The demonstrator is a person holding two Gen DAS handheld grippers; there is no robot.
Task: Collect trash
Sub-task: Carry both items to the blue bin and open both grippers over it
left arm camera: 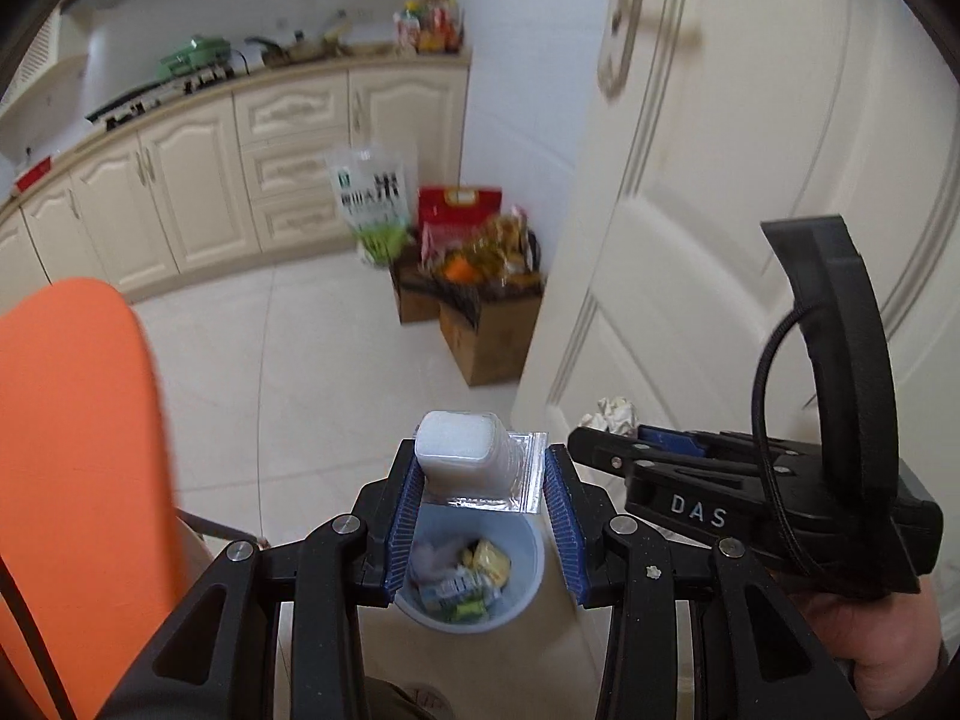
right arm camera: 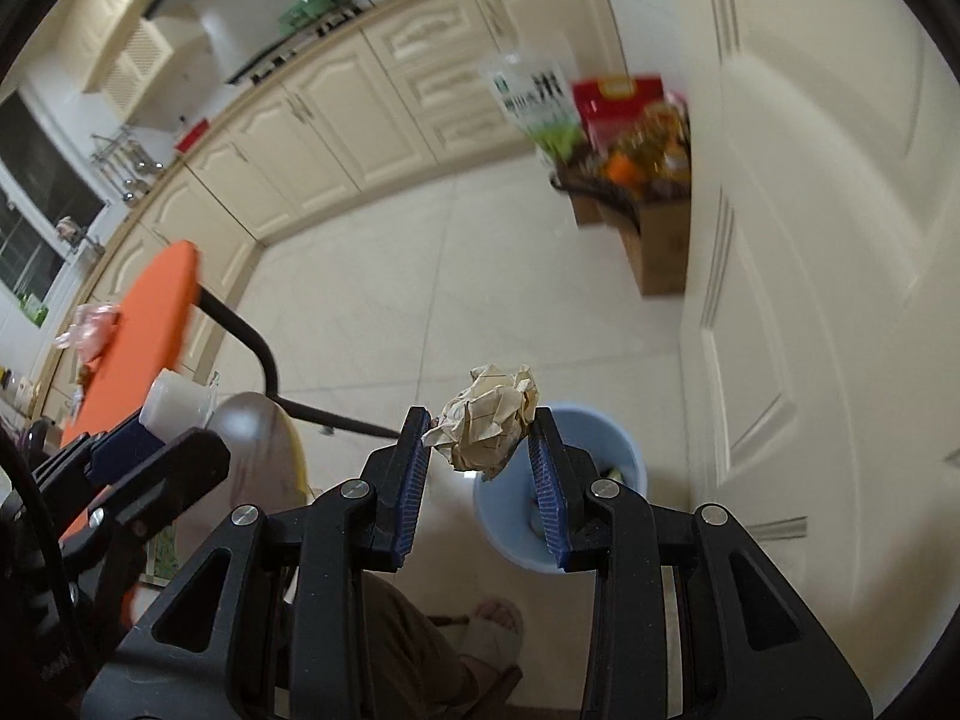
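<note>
My left gripper (left arm camera: 483,463) is shut on a white plastic cup (left arm camera: 459,450) with a peeled foil lid, and holds it right above a light blue trash bin (left arm camera: 516,609) that has wrappers inside. My right gripper (right arm camera: 481,433) is shut on a crumpled ball of beige paper (right arm camera: 492,411), just left of and above the same bin (right arm camera: 624,450). In the left wrist view the right gripper (left arm camera: 606,450) with its paper ball (left arm camera: 613,413) sits close on the right. In the right wrist view the left gripper (right arm camera: 150,444) and its cup (right arm camera: 171,402) show at the far left.
An orange board (left arm camera: 72,420) on a black frame stands to the left. A white door (left arm camera: 750,240) rises just right of the bin. Cardboard boxes of groceries (left arm camera: 492,336) sit on the tiled floor by cream cabinets (left arm camera: 198,192). A person's slippered foot (right arm camera: 492,630) is below.
</note>
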